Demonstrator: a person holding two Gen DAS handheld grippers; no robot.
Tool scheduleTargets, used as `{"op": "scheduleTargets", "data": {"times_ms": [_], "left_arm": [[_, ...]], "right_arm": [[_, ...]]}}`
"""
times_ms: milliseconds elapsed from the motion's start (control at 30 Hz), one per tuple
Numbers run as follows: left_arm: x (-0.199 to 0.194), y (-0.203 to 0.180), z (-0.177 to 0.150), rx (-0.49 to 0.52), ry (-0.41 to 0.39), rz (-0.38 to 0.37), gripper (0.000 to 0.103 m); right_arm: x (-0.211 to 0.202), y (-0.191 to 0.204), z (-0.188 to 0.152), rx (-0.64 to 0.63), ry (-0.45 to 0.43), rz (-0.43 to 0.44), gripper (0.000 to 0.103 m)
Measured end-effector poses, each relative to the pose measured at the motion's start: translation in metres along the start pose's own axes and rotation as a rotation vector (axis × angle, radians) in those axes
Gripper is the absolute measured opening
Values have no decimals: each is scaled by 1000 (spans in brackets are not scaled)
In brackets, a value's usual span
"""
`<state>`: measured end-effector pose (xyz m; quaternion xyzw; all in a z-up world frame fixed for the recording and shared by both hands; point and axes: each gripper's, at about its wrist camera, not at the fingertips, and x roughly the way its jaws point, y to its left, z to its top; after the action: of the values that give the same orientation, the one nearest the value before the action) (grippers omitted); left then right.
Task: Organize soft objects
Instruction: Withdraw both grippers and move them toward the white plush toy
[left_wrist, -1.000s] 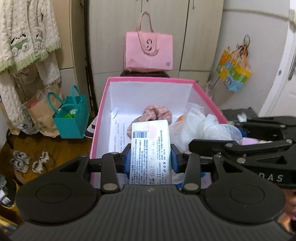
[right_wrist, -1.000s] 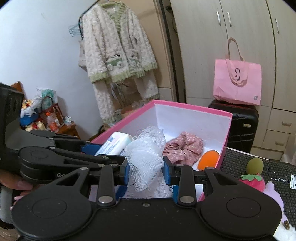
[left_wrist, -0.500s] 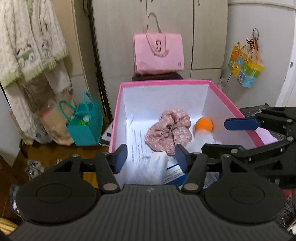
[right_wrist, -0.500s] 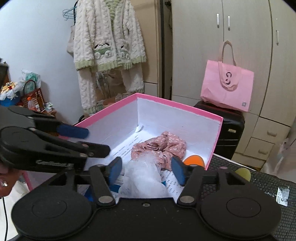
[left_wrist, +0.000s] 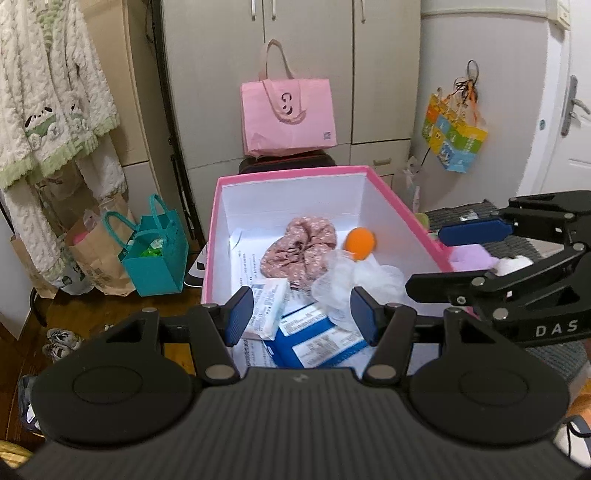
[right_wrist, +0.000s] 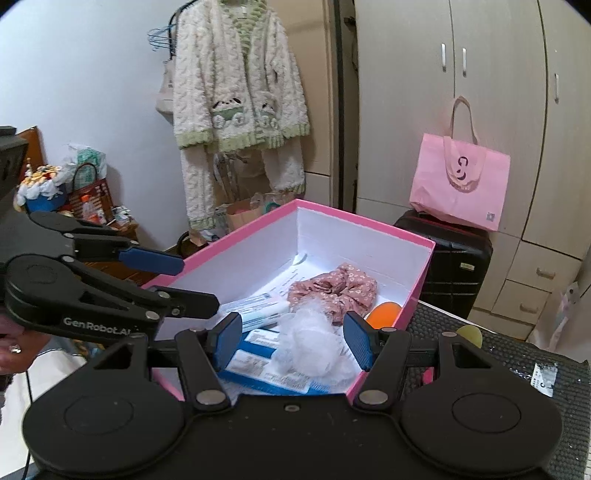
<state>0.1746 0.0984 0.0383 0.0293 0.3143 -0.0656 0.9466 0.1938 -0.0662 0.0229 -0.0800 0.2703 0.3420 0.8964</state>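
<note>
Your left gripper (left_wrist: 302, 314) hangs over the near end of the pink box (left_wrist: 291, 173) with its jaws parted about halfway and nothing between the pads; the white tissue pack (left_wrist: 267, 306) lies loose in the box just beyond its left pad, on a blue pack (left_wrist: 317, 339). Your right gripper (right_wrist: 291, 339), at 3 o'clock from the left one, is likewise about half open and empty, with the white mesh puff (right_wrist: 310, 347) lying free in the box below it. At 12 o'clock from the puff sits the pink scrunchie (right_wrist: 332, 288), with the orange sponge (right_wrist: 382, 314) touching it at 4 o'clock.
</note>
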Motion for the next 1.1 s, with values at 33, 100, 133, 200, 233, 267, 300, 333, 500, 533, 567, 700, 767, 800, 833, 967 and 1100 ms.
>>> {"op": "scheduleTargets", "data": {"times_ms": [33,100,133,200,233,267,300,333,500,533,567,700,767,800,833,967,1100], "left_arm": [[-6,-3,-1,6,-12,-1,57],[-20,-9,-3,17,-39,-6,58],[-27,-13,-4,25,-50,-11,58],[-39,-19,-6,41,-65,-23,59],[-44,-21,-6,50,-69,-29,60],[-49,-24,-7,59,-73,-38,61],[-53,-27,-7,68,-73,-49,62],[-57,-29,-8,73,-69,-61,62],[-69,-39,-15,90,-52,-89,63],[-71,-40,-16,93,-52,-88,64],[-74,-42,-17,96,-51,-88,65],[-83,-44,-22,93,-47,-113,75],[-89,-46,-25,96,-47,-131,78],[-92,-48,-26,99,-47,-136,80],[-94,-50,-27,103,-48,-140,84],[-101,-59,-34,125,-59,-170,95],[-97,-72,-41,148,-28,-220,98]], "right_arm": [[-6,2,-1,-4,-2,5,68],[-18,5,-2,-26,-10,9,73],[-25,7,-4,-35,-21,7,74],[-36,10,-6,-49,-33,6,74],[-42,10,-7,-52,-38,10,74],[-47,11,-7,-54,-41,17,75],[-53,12,-8,-56,-43,27,75],[-58,12,-8,-58,-45,36,75],[-85,19,-12,-81,-62,53,76],[-91,20,-13,-86,-68,56,77],[-95,20,-14,-89,-71,59,77],[-110,21,-21,-103,-73,70,77],[-118,22,-26,-104,-72,69,77],[-121,21,-28,-106,-74,69,77],[-125,21,-30,-108,-76,70,78],[-136,20,-42,-115,-79,88,81],[-143,16,-56,-106,-67,70,84]]}}
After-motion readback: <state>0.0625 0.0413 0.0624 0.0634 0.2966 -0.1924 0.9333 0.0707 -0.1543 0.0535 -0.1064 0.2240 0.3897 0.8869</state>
